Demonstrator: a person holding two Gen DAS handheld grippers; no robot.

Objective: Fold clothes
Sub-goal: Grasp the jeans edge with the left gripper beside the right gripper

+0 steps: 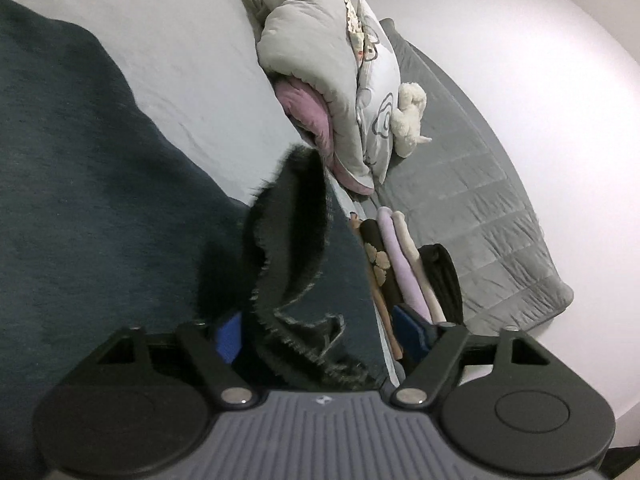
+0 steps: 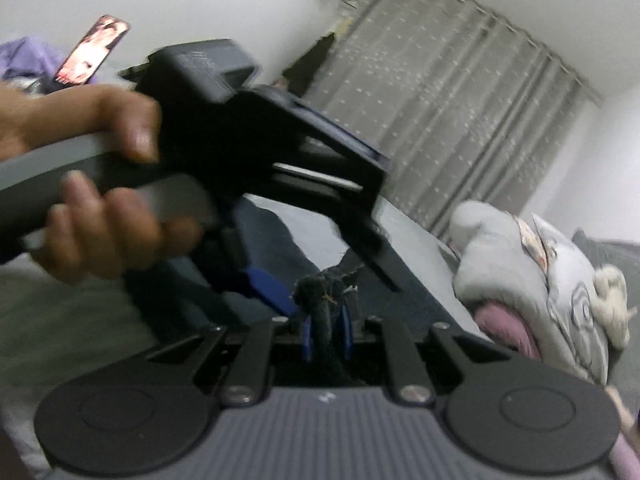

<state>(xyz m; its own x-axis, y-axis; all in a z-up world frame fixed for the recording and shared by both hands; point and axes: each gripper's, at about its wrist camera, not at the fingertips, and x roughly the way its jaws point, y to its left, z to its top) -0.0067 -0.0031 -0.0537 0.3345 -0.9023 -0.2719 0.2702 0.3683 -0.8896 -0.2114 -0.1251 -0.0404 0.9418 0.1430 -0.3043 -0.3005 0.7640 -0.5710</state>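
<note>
Home bedroom: bed [image 1: 192, 80], piled pillows [image 1: 312, 60], plush toy [image 1: 410, 118], grey curtain [image 2: 440, 120].

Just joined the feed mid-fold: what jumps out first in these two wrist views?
The frayed black cloth dominates the left wrist view, trailing up from between the left gripper's spread fingers over a dark teal blanket. In the right wrist view the right gripper pinches a bunch of it, with a hand gripping the other tool just ahead. Beside the bed's pillows sits a white plush toy.
</note>
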